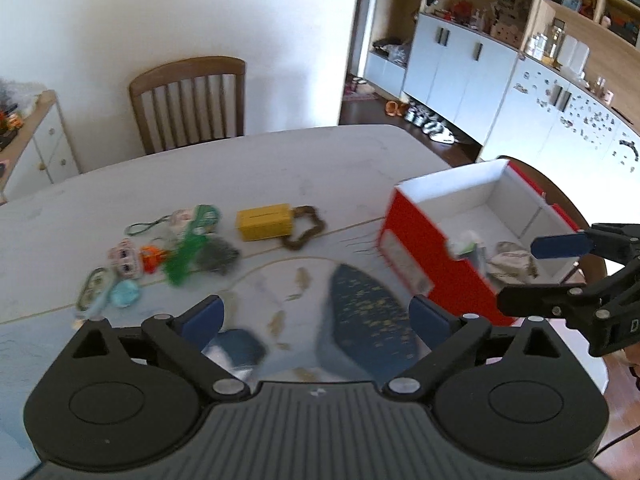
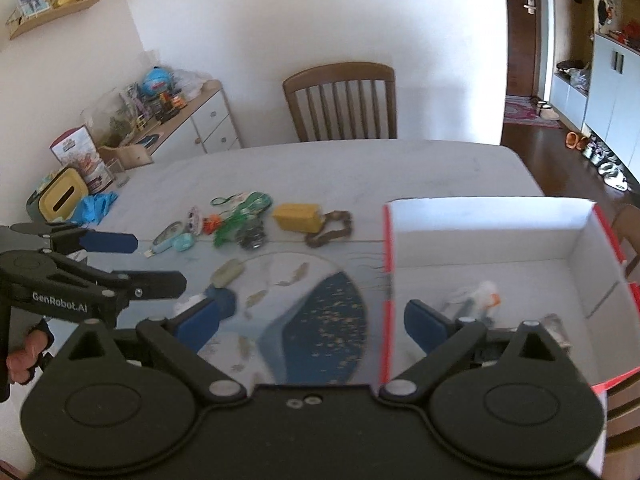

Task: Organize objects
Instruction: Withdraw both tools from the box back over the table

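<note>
A red box with a white inside stands at the table's right; it also shows in the right wrist view and holds a few small items. Loose small things lie mid-table: a yellow block, a brown ring, a green piece, an orange toy and a light blue item. My left gripper is open and empty above the table's front. My right gripper is open and empty, straddling the box's left wall.
A round placemat with a blue pattern lies under both grippers. A wooden chair stands behind the table. A low cabinet with clutter is at the left, white cupboards at the right.
</note>
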Motion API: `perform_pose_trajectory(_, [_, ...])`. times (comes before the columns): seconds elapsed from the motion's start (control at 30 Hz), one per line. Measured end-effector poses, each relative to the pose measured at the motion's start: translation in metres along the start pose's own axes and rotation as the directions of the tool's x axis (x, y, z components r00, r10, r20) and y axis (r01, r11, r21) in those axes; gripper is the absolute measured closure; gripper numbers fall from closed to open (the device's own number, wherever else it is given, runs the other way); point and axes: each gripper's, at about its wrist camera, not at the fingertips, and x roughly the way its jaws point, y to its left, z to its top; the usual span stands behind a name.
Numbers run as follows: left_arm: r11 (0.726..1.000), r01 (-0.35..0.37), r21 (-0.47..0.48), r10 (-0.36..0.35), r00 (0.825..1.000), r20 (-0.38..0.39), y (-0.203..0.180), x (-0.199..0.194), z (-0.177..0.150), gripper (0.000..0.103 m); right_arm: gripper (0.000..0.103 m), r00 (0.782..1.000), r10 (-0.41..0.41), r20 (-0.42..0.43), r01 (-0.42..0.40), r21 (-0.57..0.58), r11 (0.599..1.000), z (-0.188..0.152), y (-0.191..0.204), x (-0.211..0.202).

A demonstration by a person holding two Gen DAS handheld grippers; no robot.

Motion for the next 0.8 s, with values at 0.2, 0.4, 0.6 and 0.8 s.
perform_pose_trajectory(0.2, [0.999,-0.022,-0.046,0.023,0.999,0.024,0.051,-0.008,-0.014,0.003,0.005,1.000,0.004,-0.029,-0.005,-0.039,0.999,-0.005,0.037,0.024])
perform_pose_trajectory(0.4, [0.994,-0.063,-0.087,0.065,0.998,0.019,0.099,-0.008,-0.023,0.002,0.005,0.998,0.010,-0.059,-0.014,-0.072,0.997,-0.008,0.066,0.050])
perform_pose_trajectory(0.6, [0.993,-0.076,-0.086,0.074,0.997,-0.022,0.142,0.003,-0.031,0.002,0.006,0.996,0.038,-0.080,-0.046,-0.099,0.994,-0.009,0.091,0.073])
perform_pose_trajectory(0.8, [0.992,-0.102,-0.074,0.098,0.994,-0.058,0.179,0.025,-0.044,0.002,0.006,0.990,0.056,-0.127,-0.076,-0.161,0.984,-0.011,0.120,0.102])
